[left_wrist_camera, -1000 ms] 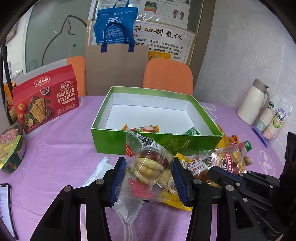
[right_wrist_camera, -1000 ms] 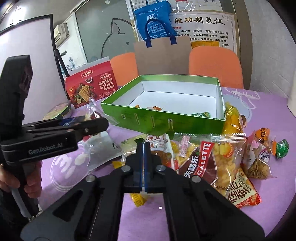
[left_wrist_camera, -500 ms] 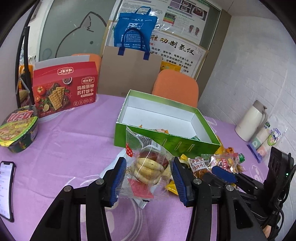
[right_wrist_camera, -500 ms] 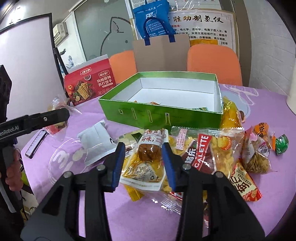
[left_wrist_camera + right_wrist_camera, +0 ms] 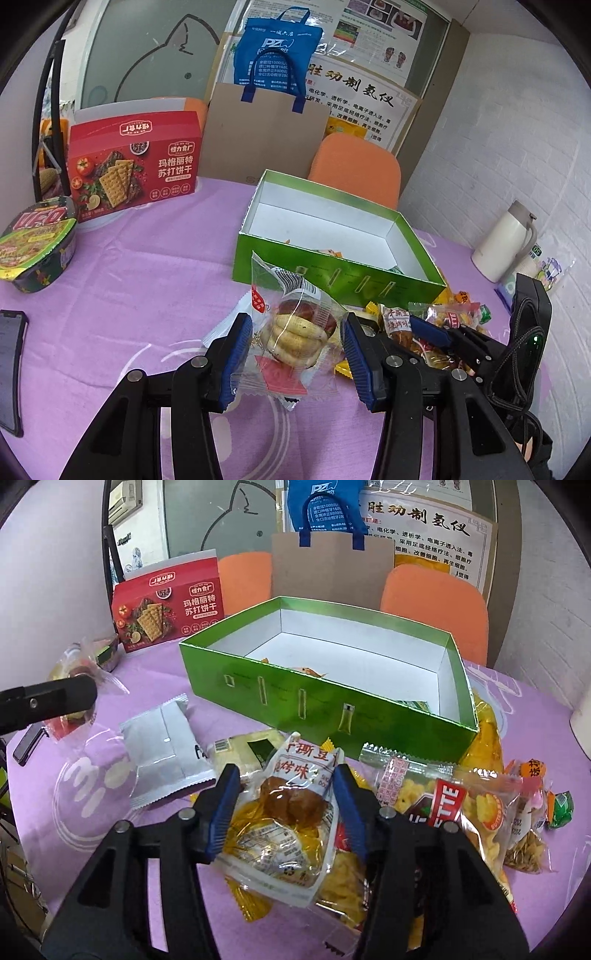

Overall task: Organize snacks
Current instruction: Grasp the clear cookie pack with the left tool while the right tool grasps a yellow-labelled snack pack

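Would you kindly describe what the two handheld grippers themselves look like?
Both the left gripper and the right gripper are matte black scissor-like frames with silver pivot screws and ribbed blue finger pads. A braided black cable and green light show on the right one.

White brick wall [image 5: 517, 122], orange chairs [image 5: 436, 609] — purple-clothed table [image 5: 140, 280], frosted glass panel [image 5: 147, 55]

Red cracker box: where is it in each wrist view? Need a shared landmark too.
Left wrist: cracker box upper left, standing on the purple table, left of the green box.
Right wrist: cracker box upper left, behind and left of the green box's near corner.
Shared landmark: blue tote on the back wall.
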